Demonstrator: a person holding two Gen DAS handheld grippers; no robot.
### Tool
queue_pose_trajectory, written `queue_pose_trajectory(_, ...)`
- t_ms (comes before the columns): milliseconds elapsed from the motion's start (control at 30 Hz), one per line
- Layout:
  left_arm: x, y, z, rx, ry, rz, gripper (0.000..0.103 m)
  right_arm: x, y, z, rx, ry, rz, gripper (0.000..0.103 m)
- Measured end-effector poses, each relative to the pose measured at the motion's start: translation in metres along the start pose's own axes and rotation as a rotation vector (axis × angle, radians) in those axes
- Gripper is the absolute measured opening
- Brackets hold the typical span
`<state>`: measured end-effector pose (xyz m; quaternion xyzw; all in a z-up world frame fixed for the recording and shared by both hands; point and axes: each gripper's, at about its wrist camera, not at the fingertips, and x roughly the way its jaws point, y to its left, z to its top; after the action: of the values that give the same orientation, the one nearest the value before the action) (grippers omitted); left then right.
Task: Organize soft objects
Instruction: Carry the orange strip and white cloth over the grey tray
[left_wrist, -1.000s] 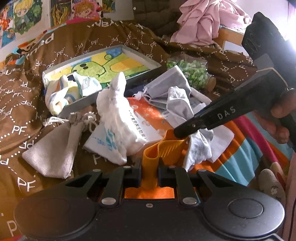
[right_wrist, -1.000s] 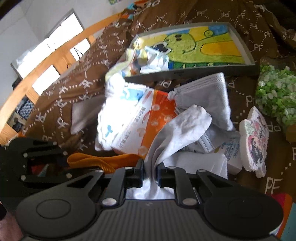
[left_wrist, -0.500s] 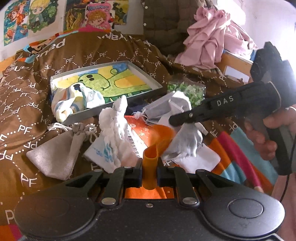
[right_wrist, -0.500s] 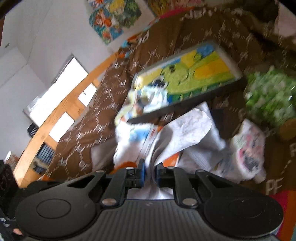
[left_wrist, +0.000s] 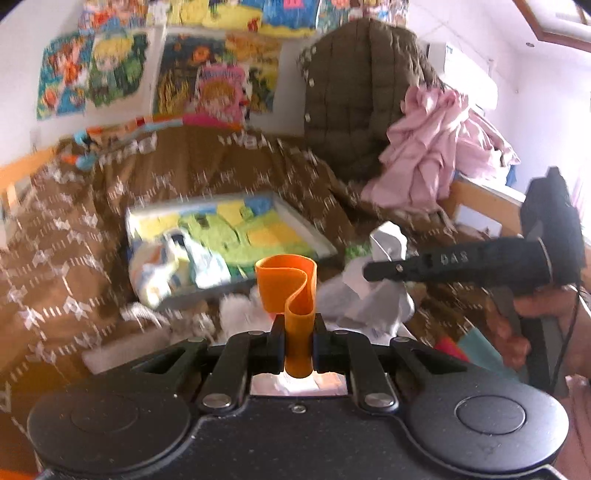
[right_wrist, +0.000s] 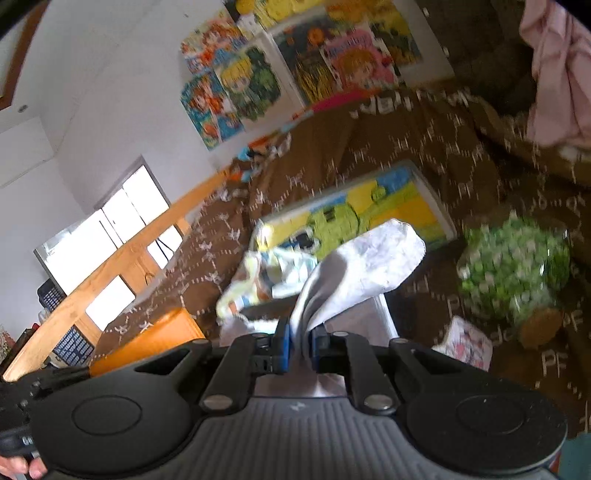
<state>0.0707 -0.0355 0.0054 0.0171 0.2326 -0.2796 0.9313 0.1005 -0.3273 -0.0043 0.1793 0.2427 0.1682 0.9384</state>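
On the left, the brown patterned blanket (left_wrist: 74, 266) now fills less of my left camera's view than it did a second ago, and the posters on the wall (left_wrist: 122, 74) have come into sight — I have lifted and tipped that hand up. Next along, the grey tray with the green cartoon picture (left_wrist: 317, 240) sits on the bed with a bundle of pale printed cloth (left_wrist: 173, 266) in its near corner, just as it did before. In the middle, my left gripper (left_wrist: 299, 328) is pinched narrow on the orange cloth (left_wrist: 286, 284), which a moment ago trailed down to the pile and now stands curled above the jaws, clear of it. To the right, my right gripper (right_wrist: 299, 343) is clamped tight on the white-grey cloth (right_wrist: 362, 254); from the left camera I see it (left_wrist: 373, 295) hanging under those fingers, up off the heap where it lay. Further right lies the jar of green bits (right_wrist: 513, 266), untouched.

Both soft pieces are off the clutter, so I judge the picking done. The tray looks the likely place for them — though that is my guess.
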Motion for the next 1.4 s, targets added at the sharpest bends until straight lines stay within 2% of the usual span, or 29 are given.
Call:
queue_pose_trajectory(133, 0.001, 0.003, 0.013, -0.002, -0.070, 0.063, 0.014, 0.003, 0.009, 0.005, -0.029, -0.056, -0.001, 0.012)
queue_pose_trajectory(333, 0.031, 0.025, 0.034, 0.009, -0.107, 0.148, 0.014, 0.032, 0.022, 0.021, -0.069, -0.131, -0.018, 0.012)
queue_pose_trajectory(600, 0.081, 0.082, 0.050, -0.099, -0.136, 0.212, 0.014, 0.097, 0.024, 0.045, -0.053, -0.171, -0.060, 0.012)
queue_pose_trajectory(833, 0.130, 0.115, 0.061, -0.174, -0.160, 0.183, 0.015, 0.156, 0.015, 0.063, -0.021, -0.168, -0.104, 0.012)
queue_pose_trajectory(1067, 0.174, 0.136, 0.052, -0.172, -0.112, 0.119, 0.015, 0.202, -0.008, 0.060, 0.046, -0.106, -0.121, 0.012)
queue_pose_trajectory(1400, 0.212, 0.164, 0.029, -0.279, -0.005, 0.123, 0.016, 0.232, -0.013, 0.050, 0.048, -0.037, -0.185, 0.013)
